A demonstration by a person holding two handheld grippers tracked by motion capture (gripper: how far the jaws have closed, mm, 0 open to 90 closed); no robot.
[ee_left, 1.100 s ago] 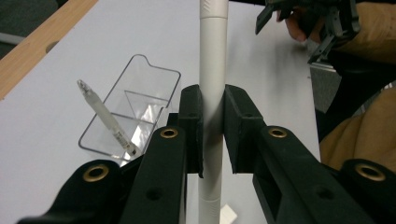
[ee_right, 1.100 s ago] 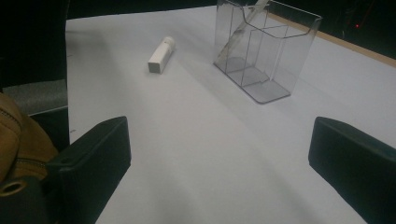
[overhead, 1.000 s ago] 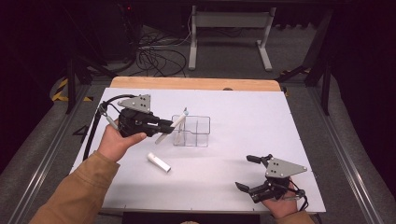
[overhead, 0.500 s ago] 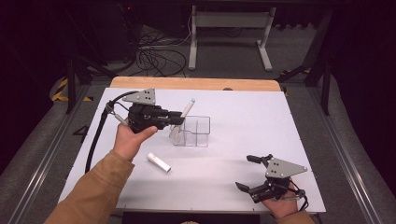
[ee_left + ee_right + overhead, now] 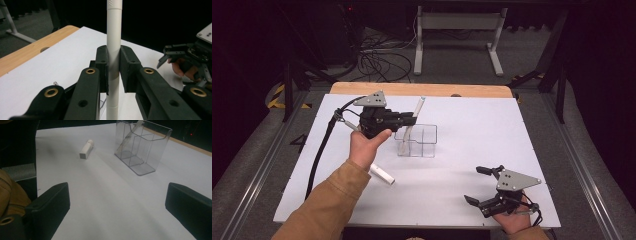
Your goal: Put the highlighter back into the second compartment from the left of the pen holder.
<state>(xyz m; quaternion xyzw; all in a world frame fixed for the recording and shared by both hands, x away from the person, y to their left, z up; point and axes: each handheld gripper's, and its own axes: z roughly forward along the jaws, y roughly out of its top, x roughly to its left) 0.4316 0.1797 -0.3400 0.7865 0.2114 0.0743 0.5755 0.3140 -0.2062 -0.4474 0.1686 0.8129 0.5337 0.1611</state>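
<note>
The left gripper (image 5: 409, 119) hangs above the white surface (image 5: 472, 130), and its fingers (image 5: 103, 68) are pinching a long white tube (image 5: 114, 50) about halfway along its length, one pad pressed on each side. The tube stands tilted: its upper end leans up and away beyond the fingers, while its lower end dips down into the near-left compartment of a clear plastic organizer (image 5: 417, 141) that sits just below and beside the fingertips. From the right gripper view the tube's lower part can be seen slanting inside that clear box (image 5: 142, 150). Nearer to the person than the left fingers, well below them on the surface, lies a short white cylinder (image 5: 381, 174) on its side, apart from the organizer. Far off to the right, the right gripper (image 5: 479, 185) rests low at the near edge of the surface in the person's hand, its fingers (image 5: 50, 202) spread wide with nothing between them, pointing back toward the organizer and the short cylinder, both well apart from it
</note>
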